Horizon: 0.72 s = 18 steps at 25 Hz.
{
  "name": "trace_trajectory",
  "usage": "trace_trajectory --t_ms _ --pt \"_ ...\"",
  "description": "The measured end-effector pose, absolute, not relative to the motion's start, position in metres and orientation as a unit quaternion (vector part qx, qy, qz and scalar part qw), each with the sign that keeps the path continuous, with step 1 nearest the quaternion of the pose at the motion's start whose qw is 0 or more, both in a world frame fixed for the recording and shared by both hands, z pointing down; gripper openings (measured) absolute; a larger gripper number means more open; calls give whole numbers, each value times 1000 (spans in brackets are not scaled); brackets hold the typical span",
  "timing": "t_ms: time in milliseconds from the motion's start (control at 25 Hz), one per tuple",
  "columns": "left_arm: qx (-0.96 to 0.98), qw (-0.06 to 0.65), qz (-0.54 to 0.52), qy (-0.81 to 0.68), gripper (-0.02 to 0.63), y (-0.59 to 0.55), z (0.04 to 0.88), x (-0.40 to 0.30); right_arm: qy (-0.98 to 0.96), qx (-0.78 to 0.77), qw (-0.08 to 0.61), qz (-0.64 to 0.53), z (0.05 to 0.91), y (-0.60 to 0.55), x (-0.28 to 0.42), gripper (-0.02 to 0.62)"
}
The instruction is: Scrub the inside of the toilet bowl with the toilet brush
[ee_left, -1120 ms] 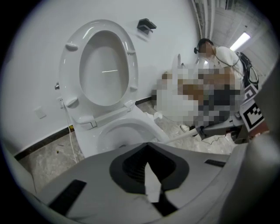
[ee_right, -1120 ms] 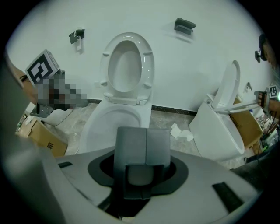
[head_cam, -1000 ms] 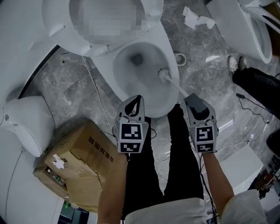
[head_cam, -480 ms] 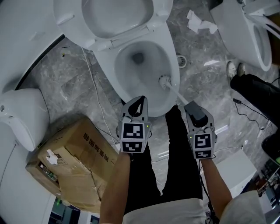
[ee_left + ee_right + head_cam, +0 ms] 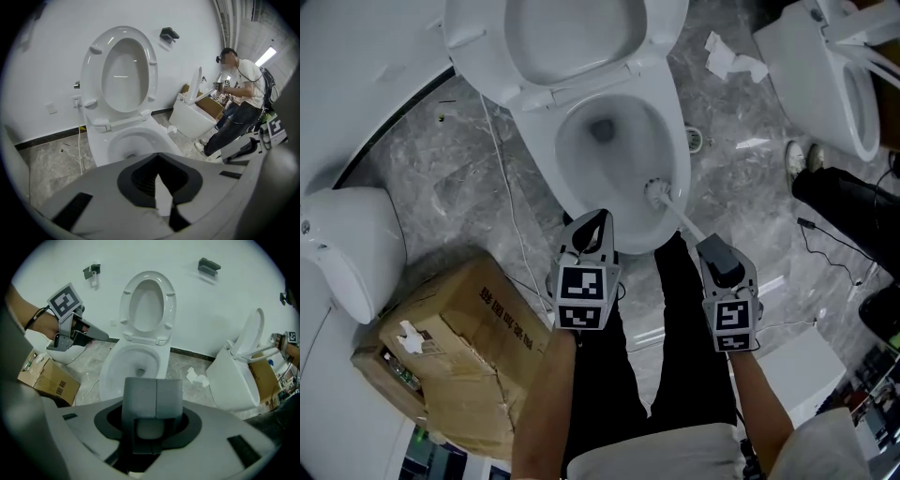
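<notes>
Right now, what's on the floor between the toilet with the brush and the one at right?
Head view: crumpled white paper, a round floor drain, and a person's shoe close to the right toilet.

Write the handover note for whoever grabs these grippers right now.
Left gripper: jaws together, nothing in them, at the bowl's near rim.
Right gripper: jaws shut on the handle of the toilet brush.
Things: the brush head is inside the toilet bowl, against the near right inner wall. The seat is up.
Done: brush gripped and in the bowl. How much is already scrubbed can't be told.
Left: probably work the head round the other walls and down to the drain.
</notes>
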State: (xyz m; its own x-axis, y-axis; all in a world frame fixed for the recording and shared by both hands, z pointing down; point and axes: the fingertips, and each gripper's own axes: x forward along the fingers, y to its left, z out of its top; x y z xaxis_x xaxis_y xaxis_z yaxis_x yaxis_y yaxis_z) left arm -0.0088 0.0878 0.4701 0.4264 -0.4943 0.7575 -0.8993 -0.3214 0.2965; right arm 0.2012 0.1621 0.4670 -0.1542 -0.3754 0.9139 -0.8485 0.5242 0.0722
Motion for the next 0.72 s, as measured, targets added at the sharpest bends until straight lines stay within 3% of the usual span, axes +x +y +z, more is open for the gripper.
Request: trace_trajectory --t_ms 720 --pt "751 380 245 -481 25 90 465 -37 -725 373 528 237 463 181 189 184"
